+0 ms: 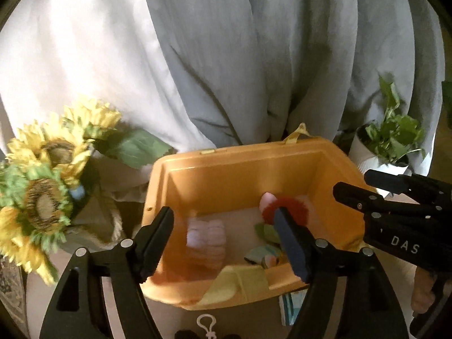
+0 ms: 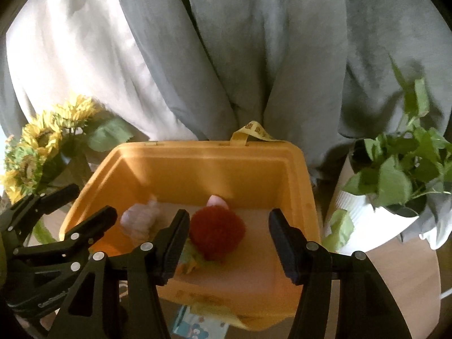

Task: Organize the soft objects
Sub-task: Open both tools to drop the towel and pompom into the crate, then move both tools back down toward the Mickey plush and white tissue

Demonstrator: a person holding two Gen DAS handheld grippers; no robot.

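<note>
Here, both claws hover wide apart and empty over the orange bin.
Left wrist: left claw above a pink plush, likely just dropped in. Right wrist: right claw above the red pom-pom, gathered inside for tidiness.

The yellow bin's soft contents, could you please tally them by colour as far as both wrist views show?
Red: 1, the fluffy pom-pom
Pink: 2, the knitted piece and a piece behind the pom-pom
Green: 1, leafy piece
Pastel multicolour: 1
Total: 5 in the bin
</note>
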